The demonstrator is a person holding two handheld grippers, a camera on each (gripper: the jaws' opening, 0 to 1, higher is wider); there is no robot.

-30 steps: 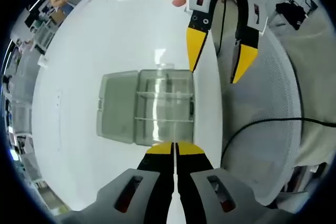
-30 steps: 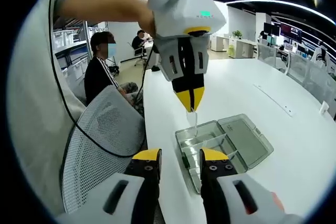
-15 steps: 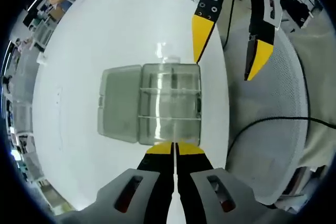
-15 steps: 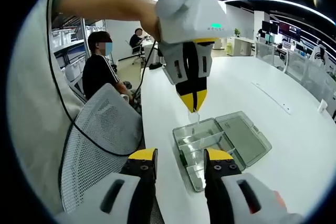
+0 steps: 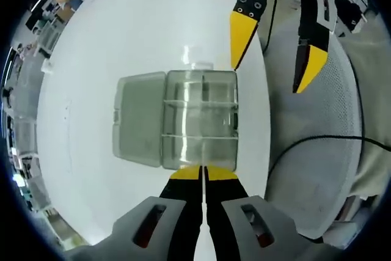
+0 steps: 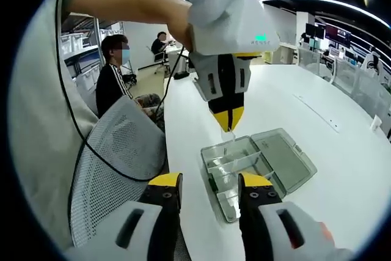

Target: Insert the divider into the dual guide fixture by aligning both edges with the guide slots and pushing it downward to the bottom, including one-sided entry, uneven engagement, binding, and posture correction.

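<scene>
Divider (image 6: 226, 138) pinched above box (image 5: 198, 117), left gripper (image 6: 228, 124) jaws closed

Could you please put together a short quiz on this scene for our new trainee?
1. True or false: the left gripper is shut on the clear divider, held above the box.
2. The box's lid is: A) shut, B) open and lying flat beside the box, C) held by the right gripper.
3. Fill in: the right gripper's jaws are ____.

Key:
1. True. In the right gripper view the divider hangs from the shut yellow tips, over the box.
2. B.
3. Open; nothing sits between them.
</scene>
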